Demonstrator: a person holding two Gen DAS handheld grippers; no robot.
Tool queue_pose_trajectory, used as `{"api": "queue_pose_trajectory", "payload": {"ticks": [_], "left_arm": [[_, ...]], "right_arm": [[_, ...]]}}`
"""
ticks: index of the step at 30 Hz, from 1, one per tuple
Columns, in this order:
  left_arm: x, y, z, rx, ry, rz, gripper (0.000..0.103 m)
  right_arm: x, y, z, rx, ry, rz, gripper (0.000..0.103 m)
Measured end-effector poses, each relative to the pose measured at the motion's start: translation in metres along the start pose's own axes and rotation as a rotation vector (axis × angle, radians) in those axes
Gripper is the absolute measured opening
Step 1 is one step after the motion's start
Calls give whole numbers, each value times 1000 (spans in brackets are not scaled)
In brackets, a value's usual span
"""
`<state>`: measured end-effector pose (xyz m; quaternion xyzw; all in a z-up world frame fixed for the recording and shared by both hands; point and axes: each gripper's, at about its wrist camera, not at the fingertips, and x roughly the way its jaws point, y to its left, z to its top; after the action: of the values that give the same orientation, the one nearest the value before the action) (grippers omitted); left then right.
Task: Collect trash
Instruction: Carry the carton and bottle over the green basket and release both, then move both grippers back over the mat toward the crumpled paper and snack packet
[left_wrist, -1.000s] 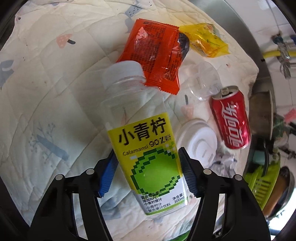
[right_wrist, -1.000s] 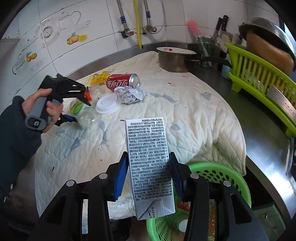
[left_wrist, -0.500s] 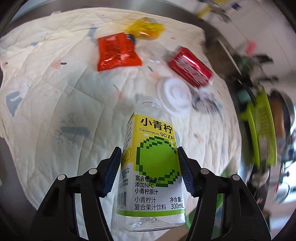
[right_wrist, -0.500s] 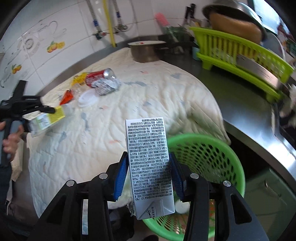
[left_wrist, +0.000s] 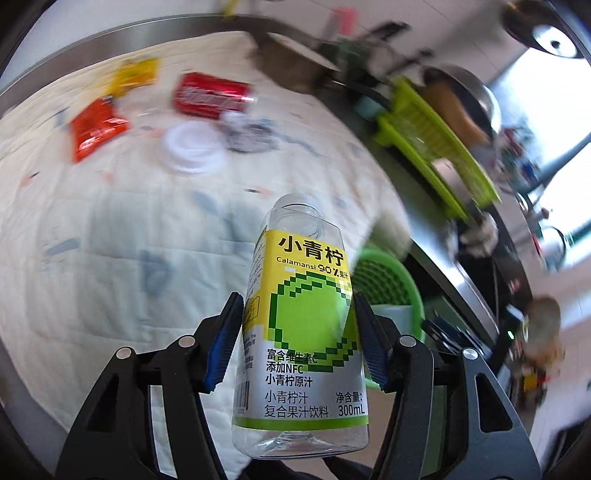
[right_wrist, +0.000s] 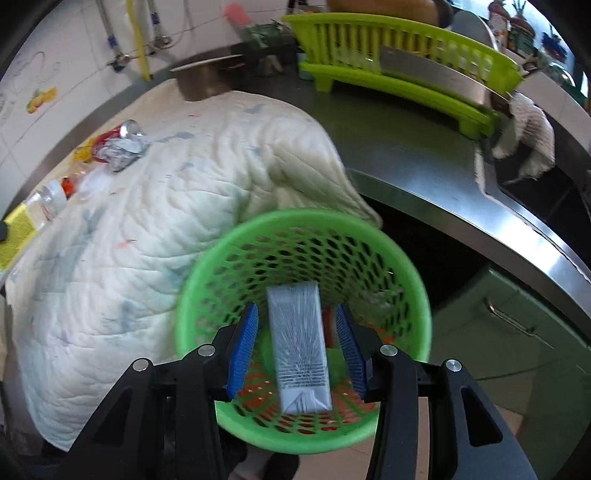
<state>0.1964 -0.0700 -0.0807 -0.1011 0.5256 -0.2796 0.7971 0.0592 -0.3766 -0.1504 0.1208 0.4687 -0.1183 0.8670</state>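
Note:
A clear juice bottle (left_wrist: 306, 314) with a yellow-green label and no cap is clamped upright between the pads of my left gripper (left_wrist: 295, 301), above the quilted cloth (left_wrist: 110, 258). It also shows at the left edge as the same bottle (right_wrist: 33, 210). My right gripper (right_wrist: 296, 314) hangs over the green mesh basket (right_wrist: 207, 258). A grey printed carton (right_wrist: 297, 343) is blurred between its fingers, with a gap to each pad, dropping into the basket. The basket (left_wrist: 388, 280) lies just past the bottle in the left wrist view.
On the cloth's far side lie a red cola can (left_wrist: 210, 94), an orange wrapper (left_wrist: 94, 127), a yellow wrapper (left_wrist: 135, 74), a white lid (left_wrist: 192, 147) and crumpled foil (left_wrist: 247, 133). A pot (right_wrist: 207, 79) and a green dish rack (right_wrist: 399, 66) stand on the steel counter.
My left gripper lifted the bottle off the cloth, rolled it upright and carried it toward the basket. My right gripper swung over the basket, and the carton has slipped free of its pads.

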Motion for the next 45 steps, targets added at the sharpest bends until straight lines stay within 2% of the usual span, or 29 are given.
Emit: {"api": "queue_pose_trajectory", "payload": {"ticks": [5,12,21,28,29,30,32,38,45], "left_arm": [[22,-45,-8,111,56,-77,59],[69,-103,-15,230,139,-138,59],[143,-144,-23,291,249,-105,59],[175,-180,-34,373,296,-133,60],[178,-183,-35,379,299,-140,63],[182,-186,-37,386,307,-157,72],[184,-188,-39,385,297,-160,77],[173,-180,-41,380,287,-159,77],[135,-143,-28,338,209,-122,77]], "right_arm": [[-14,-9,-7,25,-19,-3,54],[-54,-22,-16,52,-89,-17,66],[-91,-32,-28,79,-148,-18,69],[-99,-38,-38,101,-156,-22,70],[-100,-39,-39,102,-157,-25,70],[-102,-40,-40,103,-158,-28,70],[-104,-42,-42,107,-159,-28,70],[-106,-43,-42,109,-166,-23,70],[-100,-25,-26,65,-175,10,74]]}}
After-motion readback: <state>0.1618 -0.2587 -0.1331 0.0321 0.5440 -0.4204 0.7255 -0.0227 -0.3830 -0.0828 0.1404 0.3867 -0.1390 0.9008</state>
